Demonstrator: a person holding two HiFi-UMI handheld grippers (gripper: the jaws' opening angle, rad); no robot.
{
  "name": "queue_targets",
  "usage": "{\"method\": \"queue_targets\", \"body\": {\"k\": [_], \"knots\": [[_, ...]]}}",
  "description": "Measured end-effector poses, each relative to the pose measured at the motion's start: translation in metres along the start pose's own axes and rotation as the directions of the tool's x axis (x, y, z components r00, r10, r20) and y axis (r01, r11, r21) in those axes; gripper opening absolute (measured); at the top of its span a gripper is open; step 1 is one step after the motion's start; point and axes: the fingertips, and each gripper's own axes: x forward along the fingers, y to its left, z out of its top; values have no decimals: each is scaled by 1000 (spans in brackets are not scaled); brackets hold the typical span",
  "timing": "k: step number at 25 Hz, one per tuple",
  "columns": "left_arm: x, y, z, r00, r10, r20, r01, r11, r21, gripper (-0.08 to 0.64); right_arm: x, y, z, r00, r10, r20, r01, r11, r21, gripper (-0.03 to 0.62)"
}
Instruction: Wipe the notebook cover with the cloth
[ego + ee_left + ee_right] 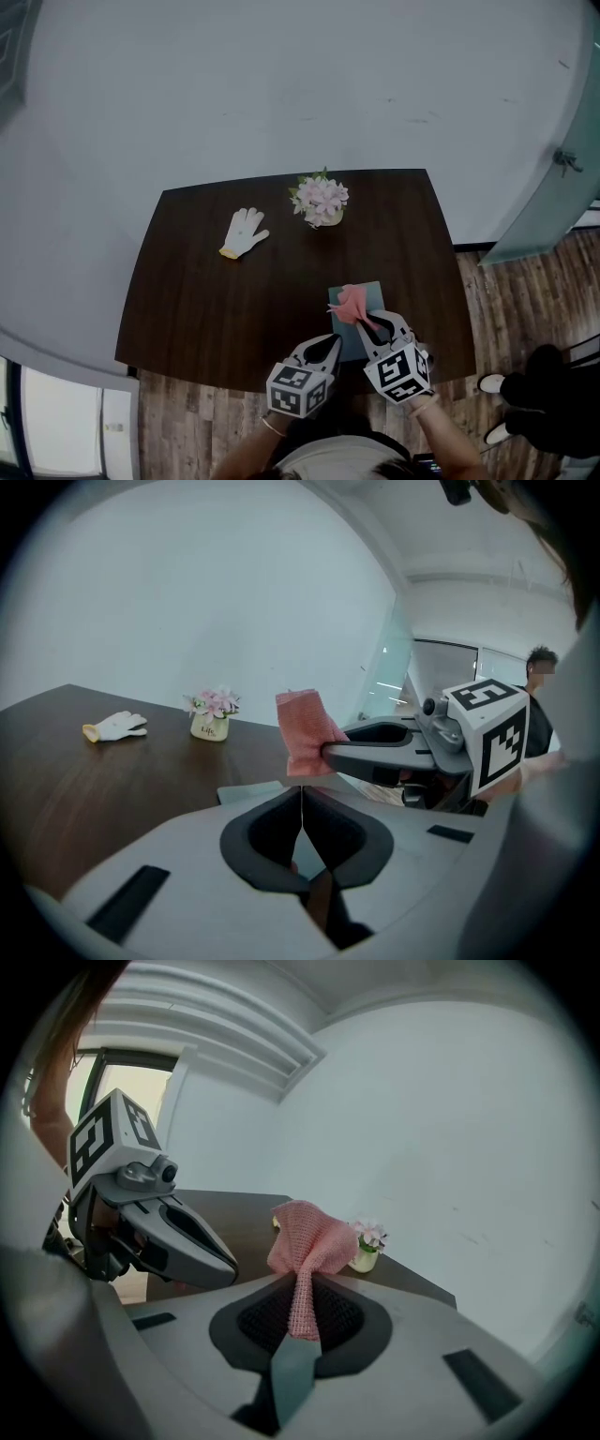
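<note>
A teal notebook [374, 294] lies near the front edge of the dark table [216, 300], partly under the cloth and grippers. Its corner shows in the left gripper view [246, 791]. My right gripper [372, 321] is shut on a pink knitted cloth [353, 303], which bunches up beyond the jaws above the notebook [306, 1234]. In the left gripper view the cloth [302, 729] hangs from the right gripper [330, 755]. My left gripper [332, 341] sits just left of the right one with its jaws shut [301, 803] and nothing between them.
A white glove [245, 232] lies at the back left of the table. A small pot of pink flowers [320, 200] stands at the back middle. Glass panel [548, 187] to the right. A person's shoes [491, 383] stand on the wooden floor at right.
</note>
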Motion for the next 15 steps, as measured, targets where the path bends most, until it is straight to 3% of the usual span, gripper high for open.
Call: {"method": "queue_targets", "body": {"k": [15], "knots": [[42, 41, -45, 989, -41, -141, 38, 999, -29, 20, 87, 2, -43, 981, 97, -165, -113, 989, -91, 48]]}}
